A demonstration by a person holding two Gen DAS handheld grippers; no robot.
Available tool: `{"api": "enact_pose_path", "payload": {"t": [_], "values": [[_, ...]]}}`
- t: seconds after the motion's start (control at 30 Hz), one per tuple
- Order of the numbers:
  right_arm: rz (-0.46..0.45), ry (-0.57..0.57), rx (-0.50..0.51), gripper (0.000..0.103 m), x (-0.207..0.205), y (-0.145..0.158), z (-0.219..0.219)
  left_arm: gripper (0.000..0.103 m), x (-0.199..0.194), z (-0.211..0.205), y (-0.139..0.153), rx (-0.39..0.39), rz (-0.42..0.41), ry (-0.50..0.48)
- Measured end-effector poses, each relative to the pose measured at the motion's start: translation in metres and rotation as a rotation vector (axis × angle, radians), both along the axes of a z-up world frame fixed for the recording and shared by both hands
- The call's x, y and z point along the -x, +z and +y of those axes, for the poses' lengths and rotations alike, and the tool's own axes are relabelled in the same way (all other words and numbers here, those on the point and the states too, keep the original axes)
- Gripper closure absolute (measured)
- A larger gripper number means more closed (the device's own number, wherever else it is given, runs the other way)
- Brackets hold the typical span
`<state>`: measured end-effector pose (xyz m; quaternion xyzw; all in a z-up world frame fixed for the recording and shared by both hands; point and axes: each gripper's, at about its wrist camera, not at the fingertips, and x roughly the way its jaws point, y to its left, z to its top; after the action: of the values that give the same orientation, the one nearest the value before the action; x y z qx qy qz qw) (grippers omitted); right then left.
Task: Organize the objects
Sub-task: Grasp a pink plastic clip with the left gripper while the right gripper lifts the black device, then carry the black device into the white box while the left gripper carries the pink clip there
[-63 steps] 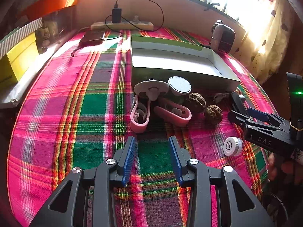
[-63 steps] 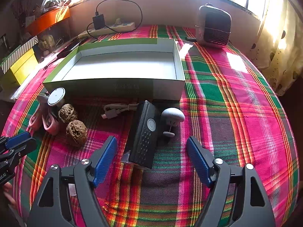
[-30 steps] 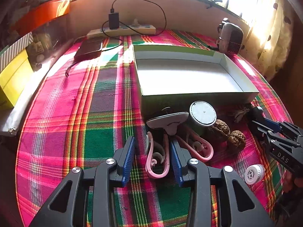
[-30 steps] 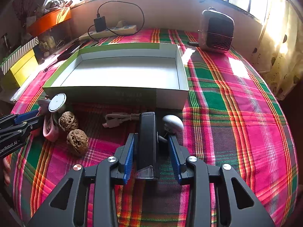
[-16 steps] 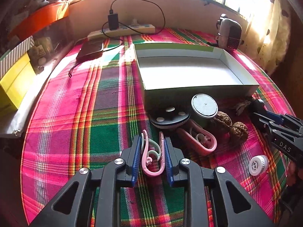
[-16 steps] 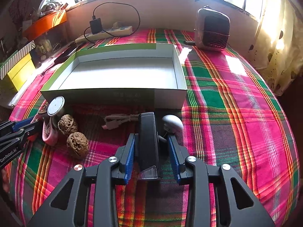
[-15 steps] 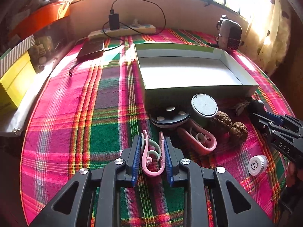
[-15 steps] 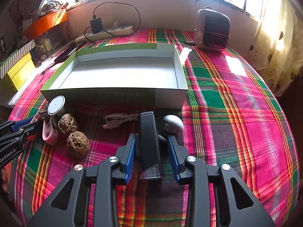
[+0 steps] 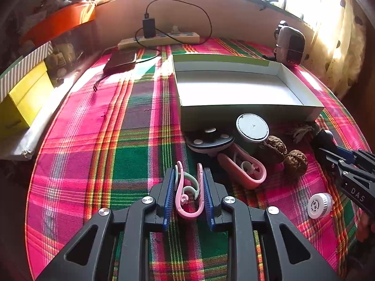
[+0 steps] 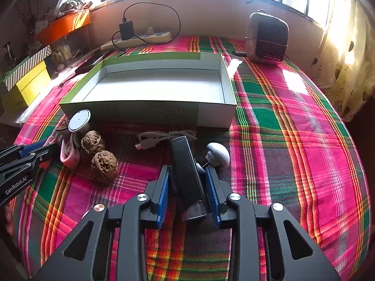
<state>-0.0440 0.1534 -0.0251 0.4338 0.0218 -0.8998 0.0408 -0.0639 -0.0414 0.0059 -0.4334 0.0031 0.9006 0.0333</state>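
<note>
On the plaid cloth my left gripper (image 9: pixel 189 173) is shut on a pink hook-shaped clip (image 9: pixel 188 215) that stands between its blue pads. To the right, my right gripper (image 10: pixel 187 173) is shut on a black slab-shaped device (image 10: pixel 185 164), which leans slightly left on its narrow edge. An open, empty white-and-green box (image 10: pixel 150 112) lies just behind both. Before the box lie a second pink clip (image 9: pixel 243 171), two walnuts (image 9: pixel 273 148), a round grey-lidded pot (image 9: pixel 252 126) and a black disc (image 9: pixel 209 140).
A white cable (image 10: pixel 159 138) and a grey mushroom-shaped knob (image 10: pixel 218 154) lie beside the black device. A white cap (image 9: pixel 319 205) sits near the front right. A heater (image 10: pixel 267 39), power strip (image 10: pixel 140 39) and yellow box (image 9: pixel 23 98) line the table's back and left.
The left jaws were wide around the pink clip and have shut on it. The disc behind it has flipped, its black underside now up. The right gripper keeps hold of the black device.
</note>
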Motion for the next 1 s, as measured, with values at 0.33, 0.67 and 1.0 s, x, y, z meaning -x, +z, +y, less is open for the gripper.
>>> {"api": "enact_pose_path", "payload": {"t": [0.33, 0.67, 1.0], "values": [[0.008, 0.026, 0.014, 0.075, -0.003, 0.002, -0.001, 0.082, -0.002, 0.004, 0.001, 0.004, -0.008, 0.005], [0.024, 0.038, 0.039, 0.076, -0.008, 0.009, 0.001, 0.082, -0.007, 0.008, 0.016, -0.001, 0.017, -0.005], [0.053, 0.068, 0.062, 0.076, -0.01, 0.024, -0.003, 0.082, -0.004, 0.011, 0.034, -0.017, 0.04, -0.023]]}}
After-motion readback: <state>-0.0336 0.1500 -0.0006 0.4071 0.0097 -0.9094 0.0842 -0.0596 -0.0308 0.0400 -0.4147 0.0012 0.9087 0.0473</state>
